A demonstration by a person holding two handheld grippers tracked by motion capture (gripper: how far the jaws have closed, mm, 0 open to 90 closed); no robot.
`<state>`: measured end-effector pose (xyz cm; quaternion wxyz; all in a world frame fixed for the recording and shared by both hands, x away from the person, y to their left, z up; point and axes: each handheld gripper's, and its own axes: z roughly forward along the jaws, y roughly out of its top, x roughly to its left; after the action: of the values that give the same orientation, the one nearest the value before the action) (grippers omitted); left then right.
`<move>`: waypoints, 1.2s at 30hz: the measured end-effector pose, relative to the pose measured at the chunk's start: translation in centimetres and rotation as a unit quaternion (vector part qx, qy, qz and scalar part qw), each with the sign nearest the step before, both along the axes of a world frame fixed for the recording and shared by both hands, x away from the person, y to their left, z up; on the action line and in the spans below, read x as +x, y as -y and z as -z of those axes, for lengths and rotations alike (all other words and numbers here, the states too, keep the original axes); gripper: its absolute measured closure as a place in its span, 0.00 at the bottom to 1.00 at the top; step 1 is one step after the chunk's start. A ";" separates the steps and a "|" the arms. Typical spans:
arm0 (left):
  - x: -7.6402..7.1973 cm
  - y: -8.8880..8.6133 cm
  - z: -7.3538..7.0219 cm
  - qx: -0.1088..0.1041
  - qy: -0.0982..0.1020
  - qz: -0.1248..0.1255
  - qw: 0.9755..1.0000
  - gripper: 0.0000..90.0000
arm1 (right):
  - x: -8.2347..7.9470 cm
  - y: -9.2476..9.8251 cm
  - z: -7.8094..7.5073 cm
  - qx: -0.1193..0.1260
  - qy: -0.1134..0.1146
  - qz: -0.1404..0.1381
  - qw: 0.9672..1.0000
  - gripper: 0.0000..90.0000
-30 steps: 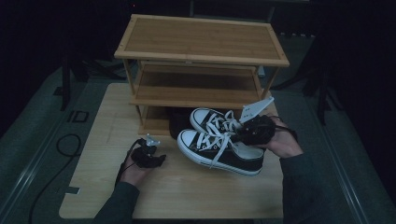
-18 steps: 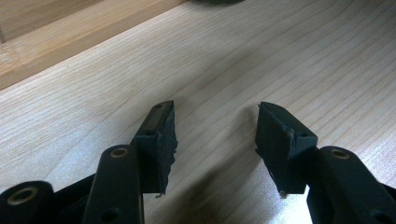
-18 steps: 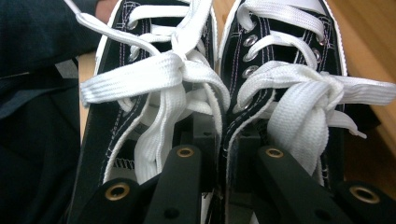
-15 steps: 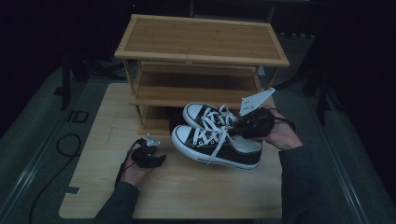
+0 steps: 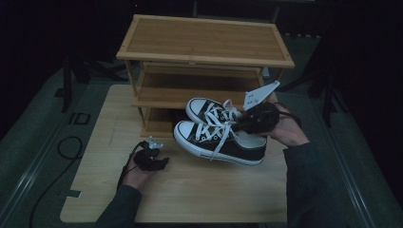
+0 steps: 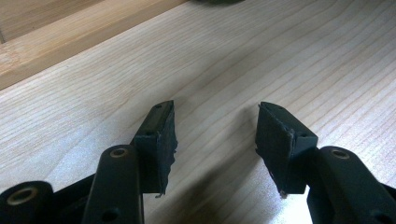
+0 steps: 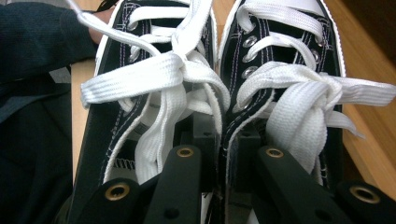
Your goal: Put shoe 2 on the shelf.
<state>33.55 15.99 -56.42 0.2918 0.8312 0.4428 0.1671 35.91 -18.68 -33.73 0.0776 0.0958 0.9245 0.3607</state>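
Note:
A pair of black canvas sneakers with white laces and toe caps, the near one (image 5: 223, 145) and the far one (image 5: 209, 111), hangs side by side just above the table, toes pointing left, in front of the rack's lower shelves. My right gripper (image 5: 254, 121) is shut on the shoes' inner collars, pinching the two together (image 7: 223, 140); the left shoe (image 7: 140, 93) and right shoe (image 7: 289, 70) stretch away from the jaws. My left gripper (image 5: 151, 159) rests low on the table at the left, open, with bare wood between its pads (image 6: 215, 135).
A three-level bamboo shoe rack (image 5: 204, 42) stands at the back of the pale wooden table (image 5: 190, 190). Its base board (image 6: 46, 46) lies just ahead of the left gripper. A dark sleeve (image 7: 32, 42) lies beside the shoes. A cable (image 5: 66, 147) loops on the floor at left.
My right gripper has carried the pair of sneakers slightly left and up, closer to the rack. The left gripper has stayed in place.

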 end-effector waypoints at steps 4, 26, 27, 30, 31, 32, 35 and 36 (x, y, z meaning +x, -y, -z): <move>0.0 0.0 0.0 0.000 0.000 0.000 1.000 0.53 | 0.3 -0.1 -0.3 0.003 0.003 0.001 1.000 0.93; 0.0 0.1 0.0 0.000 0.001 0.000 1.000 0.53 | 2.9 -0.9 -1.3 0.013 0.011 0.049 0.999 0.94; 0.0 0.1 0.0 0.000 0.001 0.000 1.000 0.53 | 3.0 -1.0 -1.3 0.012 0.012 0.053 0.998 0.94; 0.0 0.1 0.0 0.000 0.001 0.000 1.000 0.53 | 3.4 -1.3 -1.3 0.015 0.008 0.069 0.997 0.94; 0.0 0.1 0.0 0.000 0.001 0.000 1.000 0.53 | 3.6 -1.4 -1.3 0.020 0.006 0.075 0.997 0.94; 0.0 0.1 0.0 -0.001 0.002 -0.001 1.000 0.53 | 3.8 -1.4 -1.3 0.023 0.003 0.082 0.996 0.94; 0.0 0.1 0.0 -0.001 0.002 0.001 1.000 0.53 | 4.2 -1.6 -1.2 0.030 0.002 0.101 0.994 0.94; 0.0 0.1 0.0 -0.001 0.002 0.000 1.000 0.53 | 4.3 -1.7 -1.2 0.029 0.003 0.106 0.994 0.94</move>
<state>33.55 15.94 -56.45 0.2933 0.8308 0.4422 0.1679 40.19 -16.98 -32.53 0.1157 0.1946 0.8980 0.3773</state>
